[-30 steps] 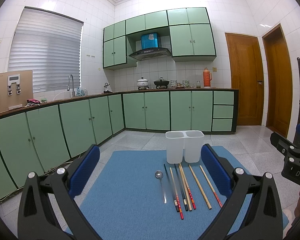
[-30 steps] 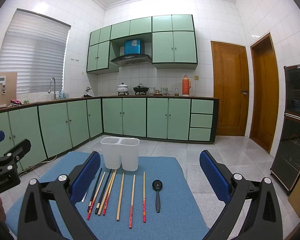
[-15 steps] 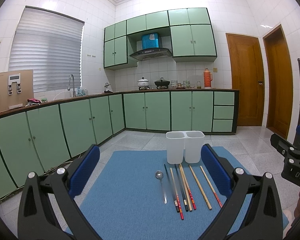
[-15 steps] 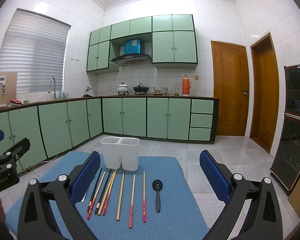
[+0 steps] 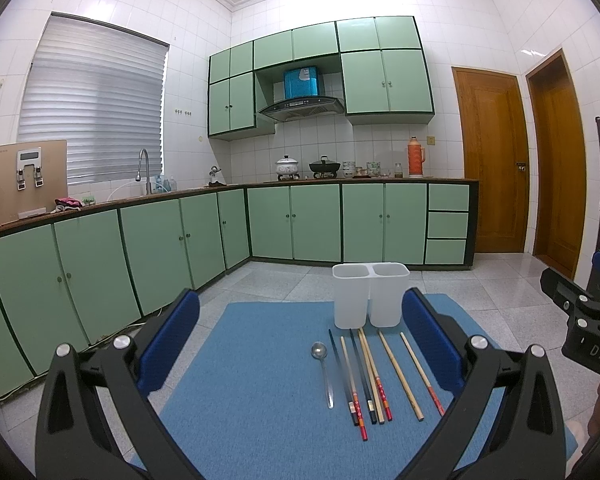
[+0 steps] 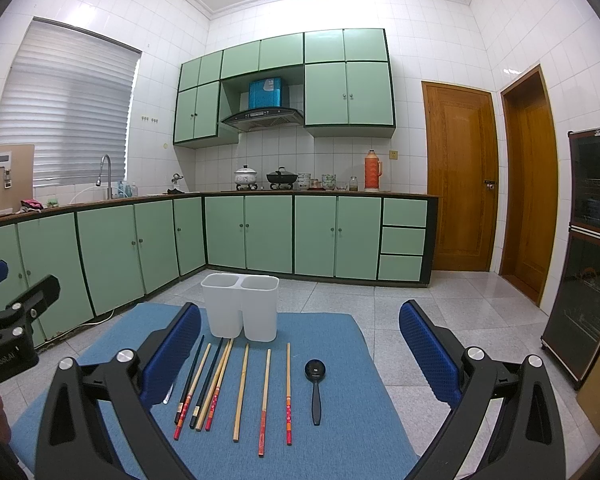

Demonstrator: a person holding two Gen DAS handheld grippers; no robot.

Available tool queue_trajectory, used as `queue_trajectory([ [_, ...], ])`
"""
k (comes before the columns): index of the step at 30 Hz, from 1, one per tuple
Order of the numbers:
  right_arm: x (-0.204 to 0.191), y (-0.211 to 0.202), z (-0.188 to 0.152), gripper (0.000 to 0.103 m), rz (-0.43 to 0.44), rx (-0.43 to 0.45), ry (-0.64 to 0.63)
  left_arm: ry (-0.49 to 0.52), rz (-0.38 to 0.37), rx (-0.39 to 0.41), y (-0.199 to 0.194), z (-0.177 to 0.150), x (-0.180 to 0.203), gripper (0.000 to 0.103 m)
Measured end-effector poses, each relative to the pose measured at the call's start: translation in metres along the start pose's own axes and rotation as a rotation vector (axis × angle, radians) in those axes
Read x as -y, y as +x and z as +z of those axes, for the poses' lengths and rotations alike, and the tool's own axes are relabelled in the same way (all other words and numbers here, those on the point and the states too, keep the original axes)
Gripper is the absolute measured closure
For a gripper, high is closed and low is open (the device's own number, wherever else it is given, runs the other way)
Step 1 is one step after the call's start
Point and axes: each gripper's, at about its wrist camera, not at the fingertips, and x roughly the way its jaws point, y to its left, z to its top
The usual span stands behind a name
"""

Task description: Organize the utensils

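While both hover above the near edge of the blue mat, the left gripper and the right gripper have their blue-padded fingers spread wide apart, holding nothing. Between the left gripper's fingers, in the left wrist view, a metal spoon lies flat on the mat, bowl toward the far end. Just beside it on the right lies a tight bundle of chopsticks, dark and pale ones touching or overlapping, then two pale ones set a little apart.

From the right wrist view the same chopsticks fan out across the mat, and three more lie singly to their right, roughly parallel. A black spoon rests to the right of the last chopstick, apart from it, bowl toward the far end.

At the far end of the mat stands a white two-compartment holder, upright, near the tips of the chopsticks. Both compartments look empty from this angle. The mat lies on a pale tiled floor, with green cabinets beyond.
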Motion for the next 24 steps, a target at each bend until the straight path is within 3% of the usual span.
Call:
queue_trajectory([
  [24,-0.0039,0.0001,0.0007,0.006,0.001,-0.001,0.002,0.001,0.001,0.0,-0.0006,-0.0002,-0.0008,0.005],
])
